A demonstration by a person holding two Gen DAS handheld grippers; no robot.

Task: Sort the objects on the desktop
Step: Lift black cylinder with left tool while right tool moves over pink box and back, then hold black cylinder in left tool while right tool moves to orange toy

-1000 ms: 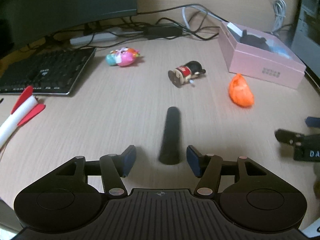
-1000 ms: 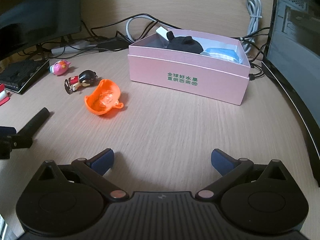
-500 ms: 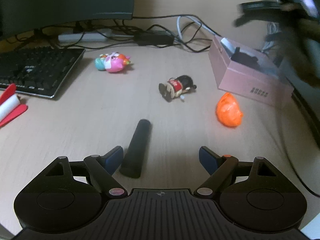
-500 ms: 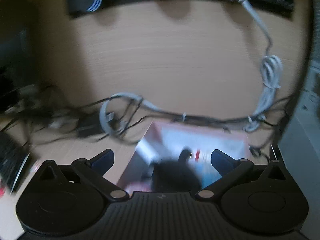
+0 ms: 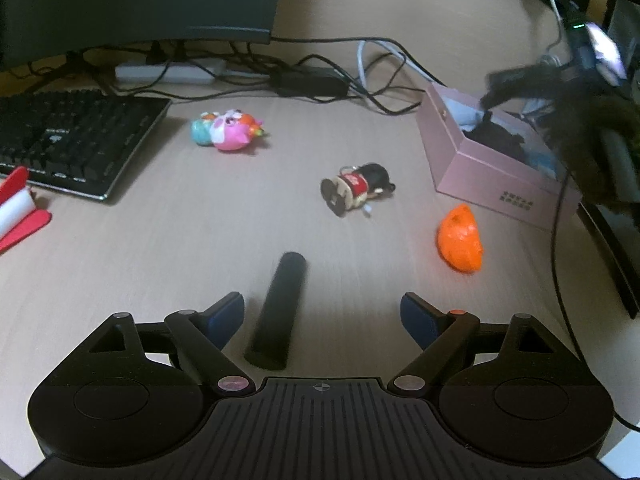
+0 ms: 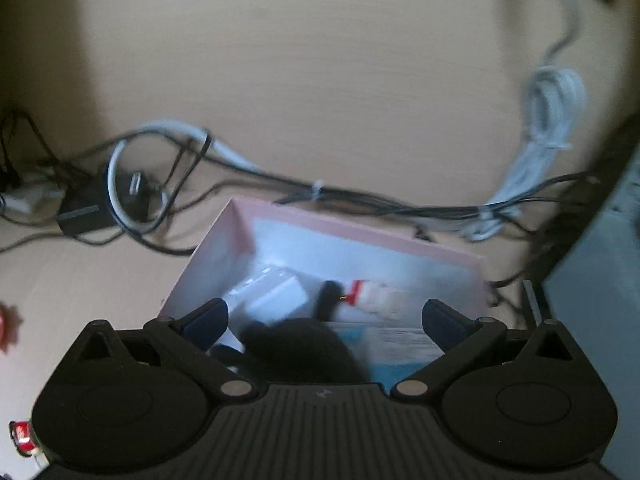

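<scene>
A black stick (image 5: 280,308) lies flat on the wooden desk between the fingers of my left gripper (image 5: 322,308). Its jaws are opening, and the pads stand clear of the stick, which is nearer the left finger. My right gripper (image 6: 326,312) hangs open and empty over the pink box (image 6: 360,232). That box holds a black item (image 6: 296,344), a white block (image 6: 276,296) and a small red-and-white piece (image 6: 368,292). In the left wrist view the right gripper (image 5: 560,92) is a dark blur above the pink box (image 5: 492,176).
An orange toy (image 5: 460,240), a small figurine (image 5: 356,188) and a pink-and-teal toy (image 5: 228,132) lie loose on the desk. A keyboard (image 5: 68,140) and a red-and-white rocket (image 5: 16,208) sit at the left. Cables (image 6: 320,192) run behind the box, under a monitor (image 5: 136,0).
My left jaws have spread wide apart around the black stick, which stays on the desk. My right gripper has swung from the front of the desk up over the pink box.
</scene>
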